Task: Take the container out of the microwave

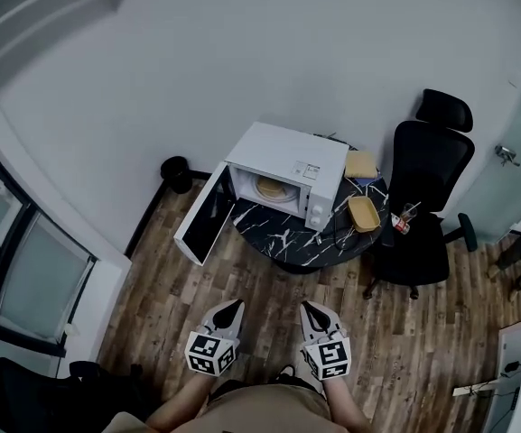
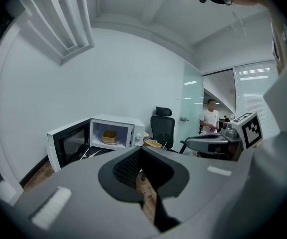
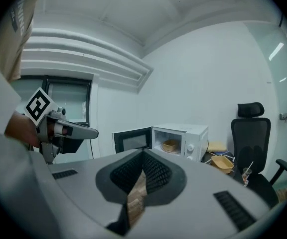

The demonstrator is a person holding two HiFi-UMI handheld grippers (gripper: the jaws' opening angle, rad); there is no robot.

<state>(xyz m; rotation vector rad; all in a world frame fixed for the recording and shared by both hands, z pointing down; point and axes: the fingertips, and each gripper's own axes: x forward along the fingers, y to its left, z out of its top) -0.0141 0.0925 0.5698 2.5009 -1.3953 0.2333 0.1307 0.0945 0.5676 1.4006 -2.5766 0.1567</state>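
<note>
A white microwave (image 1: 288,163) stands on a round dark marble table (image 1: 287,235), its door (image 1: 203,216) swung open to the left. Inside sits a tan round container (image 1: 271,188), which shows in the left gripper view (image 2: 109,136) and the right gripper view (image 3: 170,145). Both grippers are far from it, low and close to my body over the wooden floor. My left gripper (image 1: 234,307) (image 2: 141,152) and right gripper (image 1: 308,308) (image 3: 143,153) are shut with nothing between the jaws, both pointing toward the microwave.
A tan tray (image 1: 364,213) and a flat lid (image 1: 361,164) lie on the table right of the microwave. A black office chair (image 1: 427,188) stands at the table's right. A black bin (image 1: 176,171) sits by the wall. A person (image 2: 211,119) stands far behind.
</note>
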